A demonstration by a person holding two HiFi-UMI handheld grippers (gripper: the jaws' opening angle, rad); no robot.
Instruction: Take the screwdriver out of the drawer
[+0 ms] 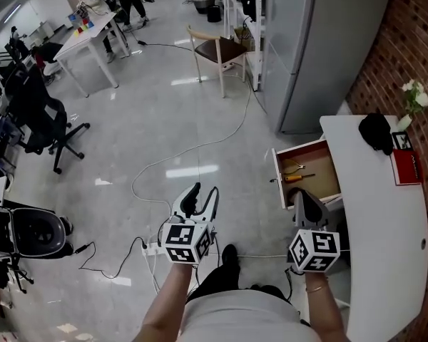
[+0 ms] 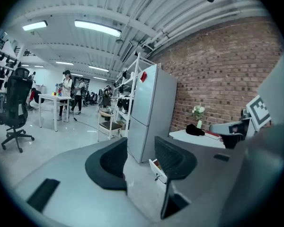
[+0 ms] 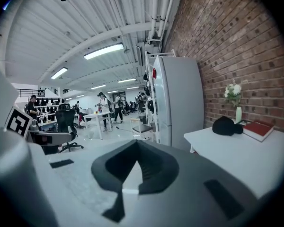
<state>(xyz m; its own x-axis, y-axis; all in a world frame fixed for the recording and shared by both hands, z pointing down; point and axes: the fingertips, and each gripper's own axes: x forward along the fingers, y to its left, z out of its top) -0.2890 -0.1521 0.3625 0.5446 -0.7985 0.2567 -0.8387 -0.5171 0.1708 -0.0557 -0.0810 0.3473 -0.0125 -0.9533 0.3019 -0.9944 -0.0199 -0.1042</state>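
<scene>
The wooden drawer (image 1: 327, 168) stands pulled out from the white desk (image 1: 374, 219), seen in the head view. Inside lies the screwdriver (image 1: 297, 178) with an orange handle, and a second small tool (image 1: 294, 168) lies just beyond it. My right gripper (image 1: 304, 195) hovers at the drawer's near corner; its jaws meet at their tips with nothing between them (image 3: 134, 144). My left gripper (image 1: 202, 194) hangs over the floor, well left of the drawer, open and empty. Between its jaws (image 2: 141, 156) the drawer front (image 2: 156, 168) shows in the left gripper view.
On the desk sit a black cloth-like object (image 1: 376, 131), a red book (image 1: 406, 167) and a vase of white flowers (image 1: 414, 102). A grey fridge (image 1: 321, 48) stands beyond the drawer. A wooden chair (image 1: 217, 48), a floor cable (image 1: 200, 148) and an office chair (image 1: 43, 120) are further off.
</scene>
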